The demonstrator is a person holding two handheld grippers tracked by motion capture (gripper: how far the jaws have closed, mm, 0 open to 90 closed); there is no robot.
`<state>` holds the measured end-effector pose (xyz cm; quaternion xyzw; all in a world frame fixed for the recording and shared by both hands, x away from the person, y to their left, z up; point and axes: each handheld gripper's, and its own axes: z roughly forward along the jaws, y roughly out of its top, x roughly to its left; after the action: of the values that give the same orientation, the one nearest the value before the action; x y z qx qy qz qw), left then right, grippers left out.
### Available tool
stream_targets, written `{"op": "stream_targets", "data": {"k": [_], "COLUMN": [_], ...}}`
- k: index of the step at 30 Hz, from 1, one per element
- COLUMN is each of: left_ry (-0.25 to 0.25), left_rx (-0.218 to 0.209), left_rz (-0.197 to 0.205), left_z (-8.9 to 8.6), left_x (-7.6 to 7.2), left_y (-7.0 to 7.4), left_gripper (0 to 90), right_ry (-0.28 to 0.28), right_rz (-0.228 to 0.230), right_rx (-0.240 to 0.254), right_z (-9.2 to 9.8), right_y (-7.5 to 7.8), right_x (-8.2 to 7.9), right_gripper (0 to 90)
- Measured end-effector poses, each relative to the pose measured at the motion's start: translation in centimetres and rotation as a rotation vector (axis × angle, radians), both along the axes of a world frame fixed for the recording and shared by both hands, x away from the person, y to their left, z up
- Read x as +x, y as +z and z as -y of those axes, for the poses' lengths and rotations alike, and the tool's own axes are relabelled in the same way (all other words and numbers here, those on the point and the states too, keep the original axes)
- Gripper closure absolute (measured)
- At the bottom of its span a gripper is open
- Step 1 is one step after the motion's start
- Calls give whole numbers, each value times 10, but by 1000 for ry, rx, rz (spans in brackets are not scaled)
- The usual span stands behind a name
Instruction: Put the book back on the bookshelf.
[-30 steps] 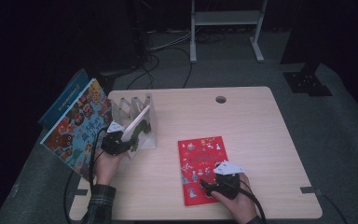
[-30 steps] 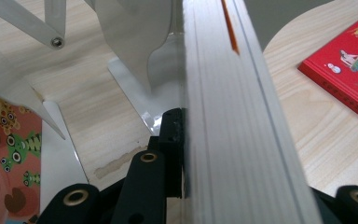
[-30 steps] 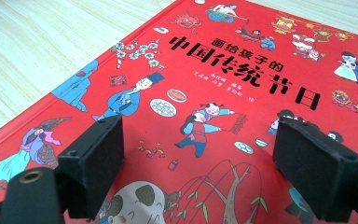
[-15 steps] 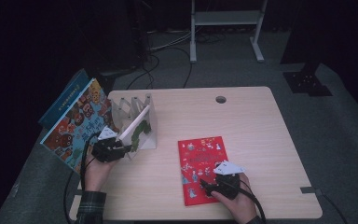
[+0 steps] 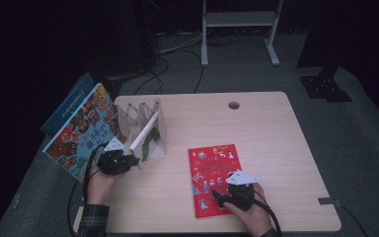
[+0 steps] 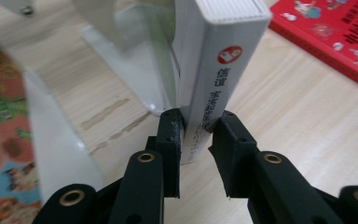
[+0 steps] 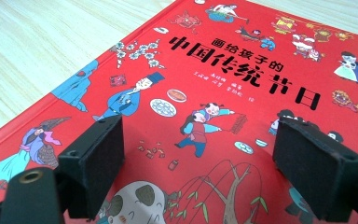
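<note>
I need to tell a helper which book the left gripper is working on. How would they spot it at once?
Start at the clear slotted book rack at the table's left rear. Leaning in it is the white-spined book, its lower end between the left gripper's jaws. Unlike the red book lying flat, it stands on edge.

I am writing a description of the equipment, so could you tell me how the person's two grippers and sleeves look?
Both grippers are black. The left gripper and right gripper each have two blocky black jaws with flat matte pads and brass-coloured rivets. In the high view each carries a pale grey three-cornered plate on top, and a black cable trails from each. The left forearm wears a dark plaid sleeve.
</note>
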<state>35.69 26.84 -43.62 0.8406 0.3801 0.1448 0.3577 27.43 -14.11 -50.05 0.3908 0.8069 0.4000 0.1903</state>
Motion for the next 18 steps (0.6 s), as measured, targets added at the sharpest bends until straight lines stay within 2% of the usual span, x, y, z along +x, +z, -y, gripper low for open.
{"op": "stream_targets", "data": {"k": [5,17,18], "left_ry": [-26,-130,-129], "left_rx": [-7,-31,-17], "left_rz": [-3,5,3], "left_z": [14,55,58], "left_x": [2,9,10], "left_y": [-1,-5,-7], "left_gripper": [707,696,702], "right_ry": [0,0,0], "right_rz": [0,0,0], "right_rx": [0,-1,-1], "right_z": [0,0,0], "right_y": [0,0,0], "right_x": [0,0,0], "right_gripper": [155,156,155]}}
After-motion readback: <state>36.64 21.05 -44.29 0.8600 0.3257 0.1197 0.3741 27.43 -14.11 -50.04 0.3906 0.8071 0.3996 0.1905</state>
